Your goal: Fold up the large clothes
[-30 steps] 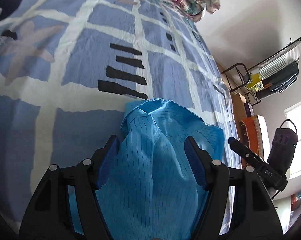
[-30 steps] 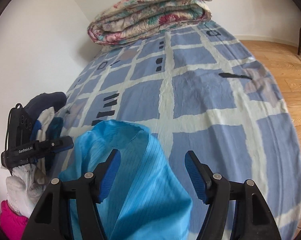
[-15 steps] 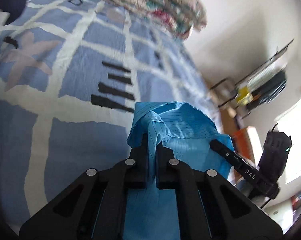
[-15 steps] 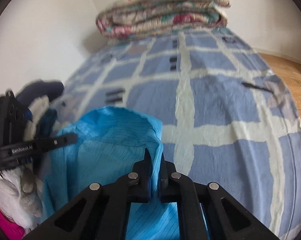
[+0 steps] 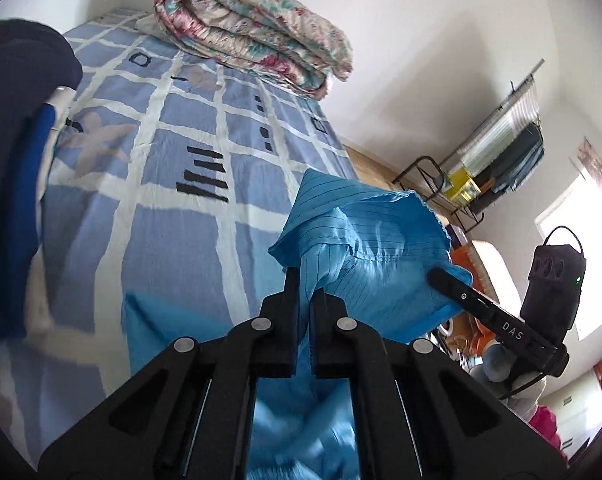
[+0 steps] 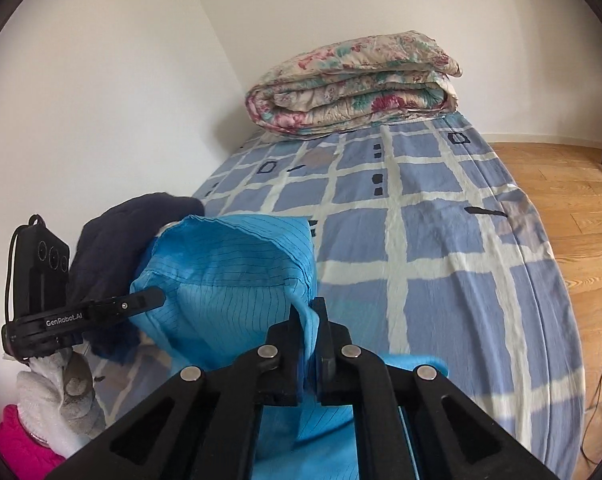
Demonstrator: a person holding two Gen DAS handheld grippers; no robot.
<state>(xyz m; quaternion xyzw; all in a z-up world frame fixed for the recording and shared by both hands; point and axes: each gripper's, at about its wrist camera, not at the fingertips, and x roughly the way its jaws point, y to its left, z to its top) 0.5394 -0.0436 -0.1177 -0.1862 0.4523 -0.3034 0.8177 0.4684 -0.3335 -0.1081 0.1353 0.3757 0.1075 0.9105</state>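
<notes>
**Both grippers pinching blue garment, lifted over bed**

Left gripper (image 5: pixel 305 292): jaws closed narrow on a fold of the bright blue pinstriped garment (image 5: pixel 365 240). Cloth runs up between the pads and bunches above the fingertips; a hemmed edge stands up at the far side. More of the same garment hangs below the gripper, blurred, and a flat part lies on the bedsheet (image 5: pixel 173 240) just left of the gripper body.

Right gripper (image 6: pixel 309 320): jaws also closed narrow, holding a fold of the blue garment (image 6: pixel 229 280). Cloth arches up to the left of the fingers in a hood-like loop, open side facing far. The rest drops under the gripper; a bit shows on the sheet at near right.

In the right wrist view the other gripper's black finger (image 6: pixel 125 304), marked GenRobot.AI, touches the left side of the garment. In the left wrist view a black finger marked DAS (image 5: pixel 497 316) reaches into the cloth from the right.

The bed (image 6: pixel 441 240) has a blue-and-white grid sheet with black marks. A folded floral quilt (image 6: pixel 357 88) sits at the far end against the wall. A dark navy garment (image 6: pixel 113 240) is piled at the left by the wall, touching or just behind the blue one. Grey cloth (image 6: pixel 53 396) and pink cloth (image 6: pixel 17 440) at near left. Wooden floor (image 6: pixel 573 200) to the right of the bed. Metal rack with items (image 5: pixel 497 168) far right in left wrist view.
</notes>
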